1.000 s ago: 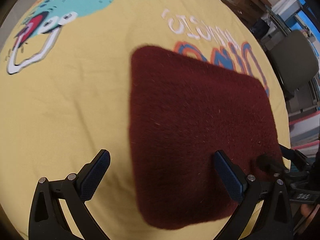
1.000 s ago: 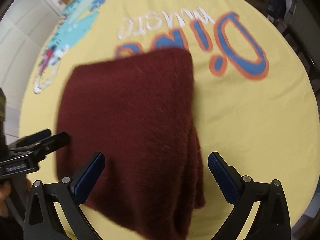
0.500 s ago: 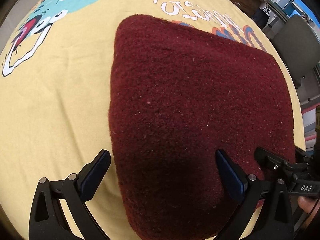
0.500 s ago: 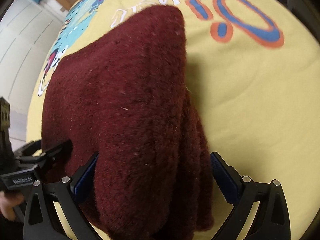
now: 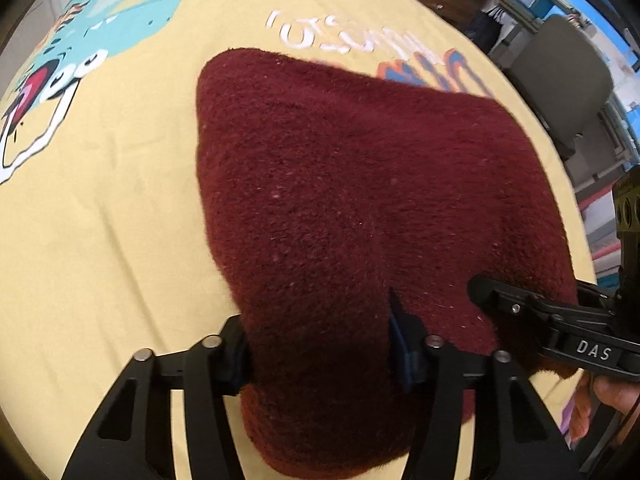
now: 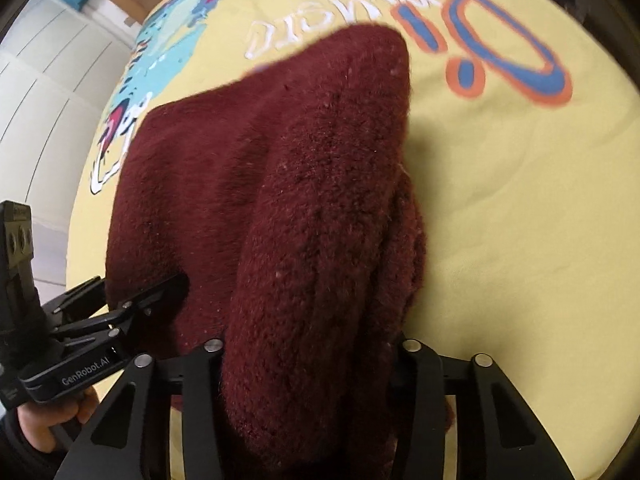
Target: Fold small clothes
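While both clamp the maroon knit (image 5: 360, 208), left hand-held gripper (image 5: 320, 344) and right hand-held gripper (image 6: 308, 356) seemingly lift it.

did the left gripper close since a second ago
Yes. The left gripper fingers, spread wide before, have closed in on the near edge of the maroon cloth, which lies on the yellow sheet.

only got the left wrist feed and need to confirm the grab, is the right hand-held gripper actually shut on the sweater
observer: yes, the right hand-held gripper is clamped on a thick bunch of the maroon sweater.
operator: single layer there?
observer: no, stacked folded layers show along its right edge.
operator: what's right of it?
observer: yellow cloth, with a big orange-and-blue letter uncovered past the far corner.
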`<state>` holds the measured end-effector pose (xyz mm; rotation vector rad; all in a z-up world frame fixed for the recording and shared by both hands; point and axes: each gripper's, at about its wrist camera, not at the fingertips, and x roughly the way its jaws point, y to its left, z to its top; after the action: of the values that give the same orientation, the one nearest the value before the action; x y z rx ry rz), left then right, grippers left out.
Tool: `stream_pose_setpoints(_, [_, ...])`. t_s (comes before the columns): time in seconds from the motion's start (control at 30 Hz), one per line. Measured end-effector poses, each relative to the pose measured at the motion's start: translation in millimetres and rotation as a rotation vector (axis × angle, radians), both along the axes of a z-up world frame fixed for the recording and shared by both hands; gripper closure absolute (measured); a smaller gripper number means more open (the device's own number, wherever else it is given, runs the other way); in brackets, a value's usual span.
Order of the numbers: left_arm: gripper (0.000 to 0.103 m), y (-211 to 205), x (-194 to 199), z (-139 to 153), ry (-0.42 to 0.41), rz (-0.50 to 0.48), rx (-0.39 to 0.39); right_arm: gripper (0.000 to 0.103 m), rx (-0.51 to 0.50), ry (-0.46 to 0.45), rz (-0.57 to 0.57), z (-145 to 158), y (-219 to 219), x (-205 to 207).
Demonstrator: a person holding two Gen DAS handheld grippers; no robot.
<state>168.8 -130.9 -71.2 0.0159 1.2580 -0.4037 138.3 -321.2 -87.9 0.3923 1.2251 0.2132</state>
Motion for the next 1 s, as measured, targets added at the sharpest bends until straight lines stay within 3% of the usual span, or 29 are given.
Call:
stream_pose_setpoints(0.1, [0.060, 15, -5, 29, -0.041, -0.026, -0.054, 0.060, 0.002, -0.061, 0.023, 28, 13, -9])
stream_pose_setpoints(0.27, [0.060, 54, -13, 73, -0.121, -0.039, -0.072, 0.060, 0.013, -0.126, 0.099, 66, 61, -11])
stream_pose_setpoints(0.43, [0.060, 108, -29, 86, -0.145, 0.019, -0.067, 0.060, 0.011, -0.130, 0.160, 67, 123, -1])
stream_pose_setpoints(0.53, [0.060, 135, -38, 75, -0.136, 0.062, -0.056, 0.059, -0.018, -0.092, 0.154, 50, 150, 1])
stream_pose_setpoints(0.7, [0.059, 157, -51, 31, -0.065, 0.128, -0.050, 0.057, -0.130, -0.037, 0.151, 12, 183, 0])
stream_pose_setpoints(0.77, [0.055, 163, -56, 15, -0.059, 0.152, -0.061, 0.053, -0.127, -0.033, 0.135, 5, 179, -4])
stream_pose_setpoints(0.9, [0.044, 175, -57, 13, -0.066, 0.171, -0.065, 0.040, -0.139, -0.015, 0.130, 2, 173, -8])
stream_pose_setpoints(1.0, [0.041, 174, -55, 14, -0.045, 0.190, -0.044, 0.031, -0.154, -0.051, 0.137, 8, 167, -6])
